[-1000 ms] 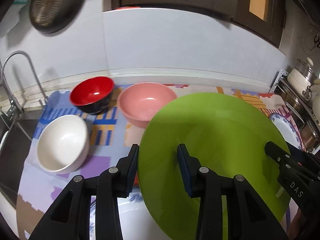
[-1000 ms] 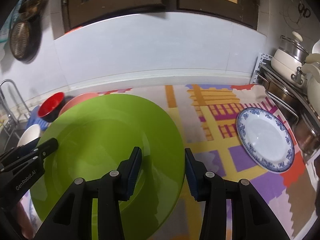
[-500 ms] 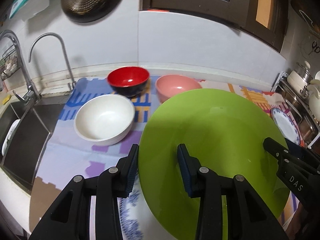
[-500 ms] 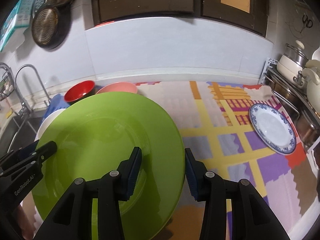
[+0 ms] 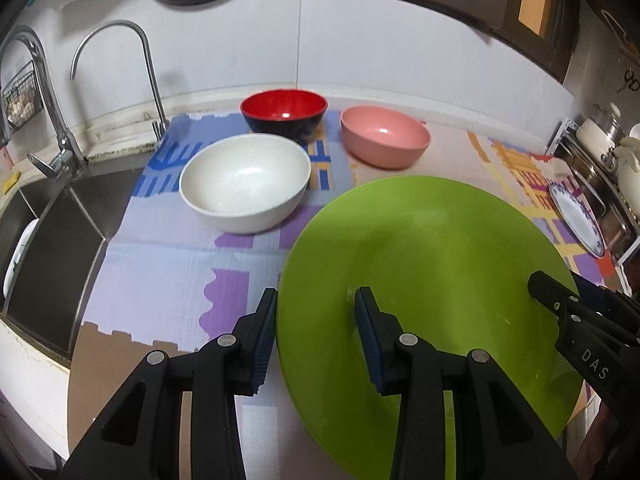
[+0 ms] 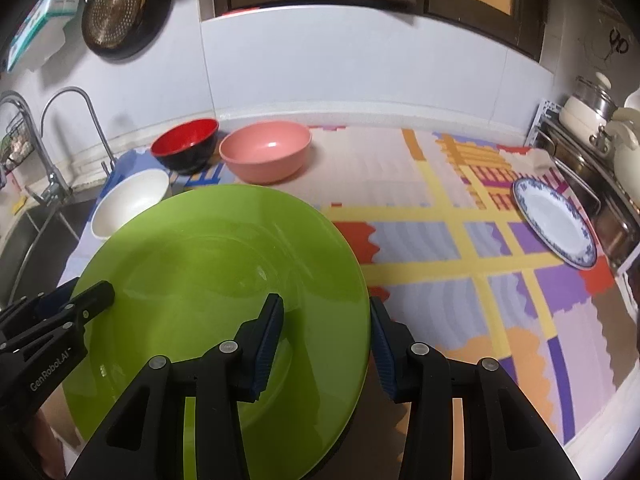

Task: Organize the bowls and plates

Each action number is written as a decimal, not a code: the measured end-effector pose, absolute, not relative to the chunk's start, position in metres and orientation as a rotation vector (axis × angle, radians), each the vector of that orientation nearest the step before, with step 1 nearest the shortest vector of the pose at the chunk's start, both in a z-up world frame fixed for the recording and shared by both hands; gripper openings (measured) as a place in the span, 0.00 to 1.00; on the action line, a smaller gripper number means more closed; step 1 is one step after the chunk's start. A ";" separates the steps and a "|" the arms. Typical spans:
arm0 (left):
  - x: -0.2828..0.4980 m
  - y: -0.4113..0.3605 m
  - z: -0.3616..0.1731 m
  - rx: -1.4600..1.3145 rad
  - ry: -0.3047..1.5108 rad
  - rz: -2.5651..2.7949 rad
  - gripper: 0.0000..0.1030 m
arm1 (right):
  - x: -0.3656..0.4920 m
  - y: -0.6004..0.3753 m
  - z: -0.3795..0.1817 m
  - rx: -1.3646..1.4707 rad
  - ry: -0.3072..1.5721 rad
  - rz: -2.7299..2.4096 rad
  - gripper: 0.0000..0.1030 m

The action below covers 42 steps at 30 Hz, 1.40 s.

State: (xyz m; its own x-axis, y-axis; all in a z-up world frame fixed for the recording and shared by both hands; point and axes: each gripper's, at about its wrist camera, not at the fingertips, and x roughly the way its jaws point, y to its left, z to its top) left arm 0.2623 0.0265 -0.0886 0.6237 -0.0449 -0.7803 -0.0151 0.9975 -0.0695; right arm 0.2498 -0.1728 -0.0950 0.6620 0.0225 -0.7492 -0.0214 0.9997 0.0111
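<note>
A large green plate (image 5: 432, 280) is held above the patterned counter mat, one gripper on each side of its rim. My left gripper (image 5: 316, 336) is shut on its left rim. My right gripper (image 6: 326, 340) is shut on its right rim, where the plate (image 6: 208, 280) fills the lower left of the view. A white bowl (image 5: 245, 182), a red-and-black bowl (image 5: 284, 112) and a pink bowl (image 5: 385, 136) stand on the mat behind. A blue-rimmed white plate (image 6: 554, 222) lies at the far right.
A sink (image 5: 44, 232) with two taps (image 5: 152, 80) lies to the left. A rack with pots (image 6: 592, 120) and a kettle stands at the right. A pan (image 6: 114, 12) hangs on the wall. The counter's front edge (image 6: 600, 412) is close.
Both grippers have lifted the green plate and drawn it back toward the counter's front edge. The blue-rimmed plate that lay under it is out of view; the bowls look farther away.
</note>
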 end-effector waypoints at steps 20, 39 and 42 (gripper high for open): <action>0.266 0.022 -0.129 -0.049 1.021 -0.075 0.38 | 0.243 -0.173 -0.135 0.007 0.966 -0.034 0.42; 0.270 0.023 -0.141 -0.039 1.051 -0.035 0.38 | 0.246 -0.166 -0.154 -0.014 1.018 -0.016 0.43; 0.271 0.022 -0.142 -0.037 1.052 -0.040 0.38 | 0.247 -0.167 -0.154 -0.022 1.015 -0.020 0.43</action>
